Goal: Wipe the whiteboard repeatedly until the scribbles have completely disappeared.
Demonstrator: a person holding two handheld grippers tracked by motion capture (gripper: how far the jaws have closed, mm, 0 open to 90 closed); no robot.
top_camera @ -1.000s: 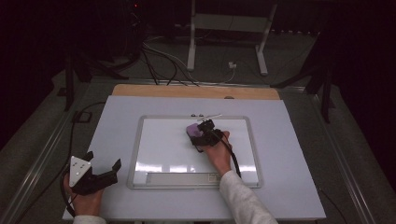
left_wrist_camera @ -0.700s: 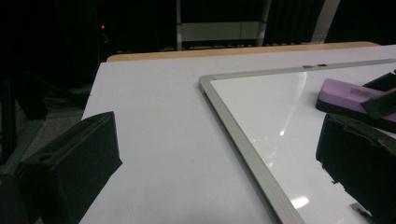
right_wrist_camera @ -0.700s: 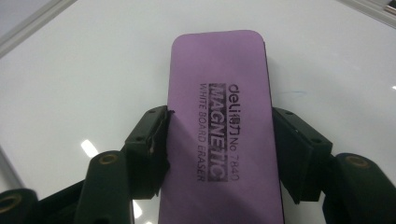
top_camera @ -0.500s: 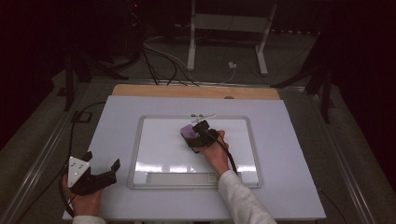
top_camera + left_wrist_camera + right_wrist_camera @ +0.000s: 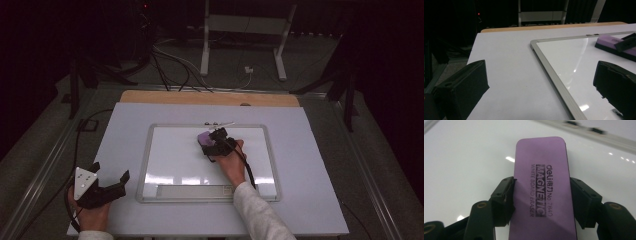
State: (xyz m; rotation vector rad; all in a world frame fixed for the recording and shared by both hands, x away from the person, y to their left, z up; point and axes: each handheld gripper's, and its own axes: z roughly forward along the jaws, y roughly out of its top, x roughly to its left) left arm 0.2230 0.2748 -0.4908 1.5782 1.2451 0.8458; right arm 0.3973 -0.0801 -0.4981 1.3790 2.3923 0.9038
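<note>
A white tabletop (image 5: pixel 310 200) carries a whiteboard (image 5: pixel 170 160). The right gripper (image 5: pixel 216 145) has its fingers clamped on a purple eraser (image 5: pixel 544 192) lying on the board's far part. The left gripper (image 5: pixel 107 184) rests near-left with fingers apart.

Whiteboards: one (image 5: pixel 165 155) lying on the table (image 5: pixel 320 200)
Erasers: one purple (image 5: pixel 541 165), sitting on the whiteboard
Grippers: two, left (image 5: pixel 107 175) and right (image 5: pixel 212 142)
Hands: two showing, left (image 5: pixel 92 217), right (image 5: pixel 232 162)
Tables: one, white top
Stands behind the table: one (image 5: pixel 245 30), two legs showing
Floor cables: several, not countable
</note>
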